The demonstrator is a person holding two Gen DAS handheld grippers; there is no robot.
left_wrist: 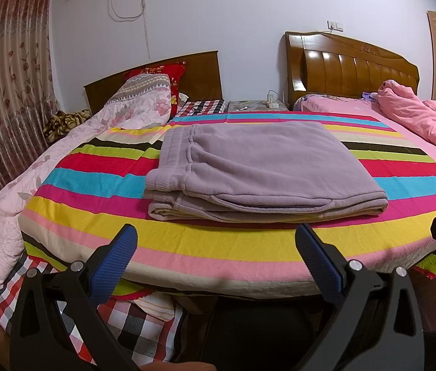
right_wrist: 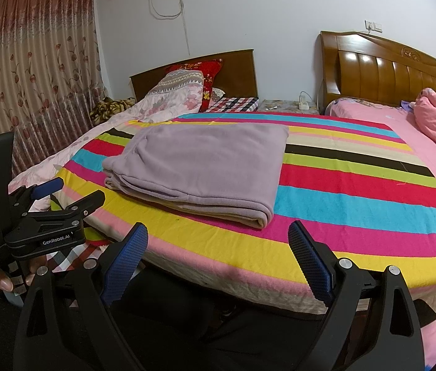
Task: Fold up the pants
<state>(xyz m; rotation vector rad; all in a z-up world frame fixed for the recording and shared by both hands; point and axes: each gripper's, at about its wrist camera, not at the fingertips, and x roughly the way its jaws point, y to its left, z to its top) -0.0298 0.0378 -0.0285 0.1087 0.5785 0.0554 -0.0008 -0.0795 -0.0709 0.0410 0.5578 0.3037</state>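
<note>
The folded purple pants (left_wrist: 261, 170) are lying on the striped blanket (left_wrist: 218, 247), just ahead of the left gripper (left_wrist: 216, 266) and right gripper (right_wrist: 218, 262). Both are gaping wide, holding nothing. A pink quilt (left_wrist: 422, 120) is sitting far right.

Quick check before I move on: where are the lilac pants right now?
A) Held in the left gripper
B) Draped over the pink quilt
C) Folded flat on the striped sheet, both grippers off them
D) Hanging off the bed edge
C: the pants lie as a folded stack on the striped sheet, while the left gripper and right gripper are both open and short of them.
</note>
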